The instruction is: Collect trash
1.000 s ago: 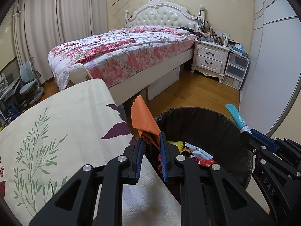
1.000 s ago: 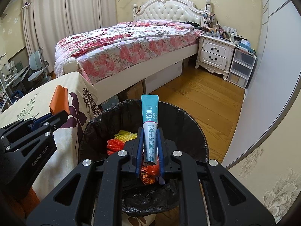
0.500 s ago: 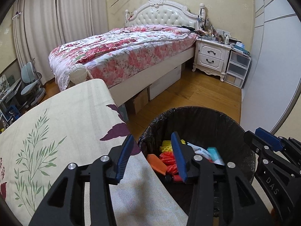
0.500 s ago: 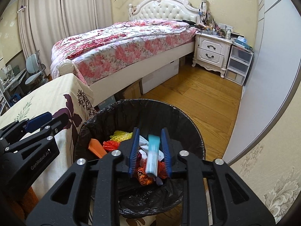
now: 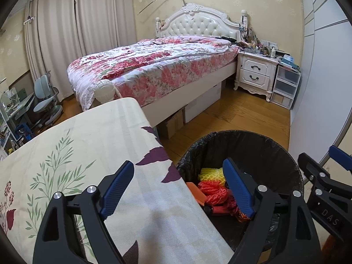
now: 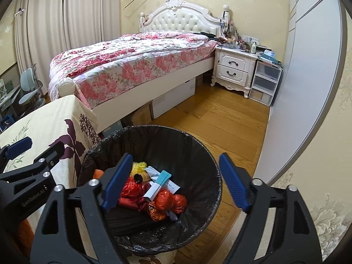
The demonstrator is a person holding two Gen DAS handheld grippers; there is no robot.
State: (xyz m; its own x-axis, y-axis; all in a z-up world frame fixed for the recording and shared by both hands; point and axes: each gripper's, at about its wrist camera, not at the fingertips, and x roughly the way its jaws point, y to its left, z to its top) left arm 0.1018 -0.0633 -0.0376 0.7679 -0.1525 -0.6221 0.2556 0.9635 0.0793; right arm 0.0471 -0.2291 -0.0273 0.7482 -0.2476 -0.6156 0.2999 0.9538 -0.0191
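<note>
Right wrist view, right gripper (image 6: 176, 180) just opened wide, empty, over bin (image 6: 198, 154), left gripper (image 5: 178, 187) likewise.

Each view rides on its own claw and looks forward and downward along the two blue-padded fingers. The left wrist view sits close above the counter (image 5: 83, 145) edge, with the bin (image 5: 292, 171) near on its right. The right wrist view hangs close over the bin (image 6: 198, 154), the counter (image 6: 52, 114) at its left. Both share the bin, the bed (image 5: 154, 66) far behind, the nightstand (image 6: 233, 68) and the wooden floor (image 6: 220, 118).
</note>
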